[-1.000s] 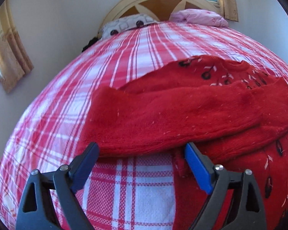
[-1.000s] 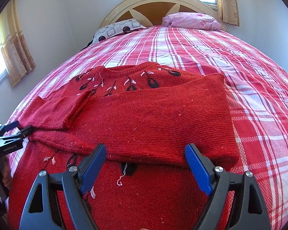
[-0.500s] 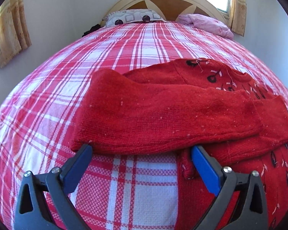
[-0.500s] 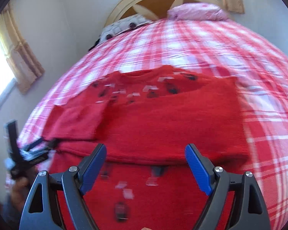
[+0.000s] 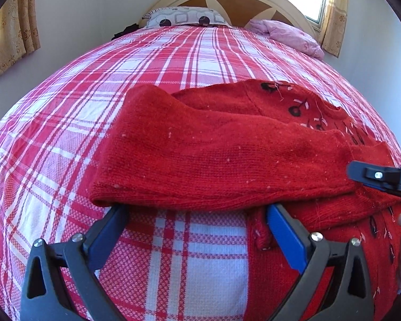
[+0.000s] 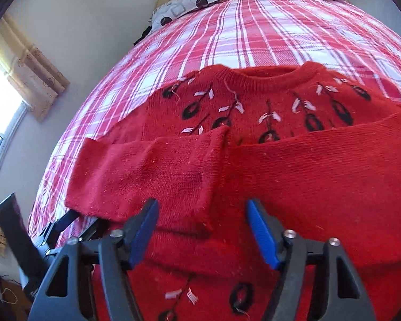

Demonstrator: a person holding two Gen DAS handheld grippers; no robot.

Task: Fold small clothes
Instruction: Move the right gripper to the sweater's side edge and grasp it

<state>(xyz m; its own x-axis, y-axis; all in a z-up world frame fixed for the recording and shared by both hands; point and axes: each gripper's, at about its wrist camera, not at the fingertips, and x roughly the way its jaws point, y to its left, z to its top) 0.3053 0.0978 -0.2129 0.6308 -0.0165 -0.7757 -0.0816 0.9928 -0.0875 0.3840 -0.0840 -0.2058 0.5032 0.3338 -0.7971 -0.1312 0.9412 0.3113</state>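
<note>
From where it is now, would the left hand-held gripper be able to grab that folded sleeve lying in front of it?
Probably yes. The left hand-held gripper stands wide open right at the near edge of the folded sleeve of the red sweater, on the plaid bedspread. Nothing lies between them.

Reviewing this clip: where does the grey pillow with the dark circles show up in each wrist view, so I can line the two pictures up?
Left wrist view: the grey patterned pillow lies at the top centre, at the head of the bed, just left of the pink pillow.
Right wrist view: the same pillow sits at the top, left of centre, tilted.
Shared landmark: the red sweater spread on the plaid bedspread.
</note>
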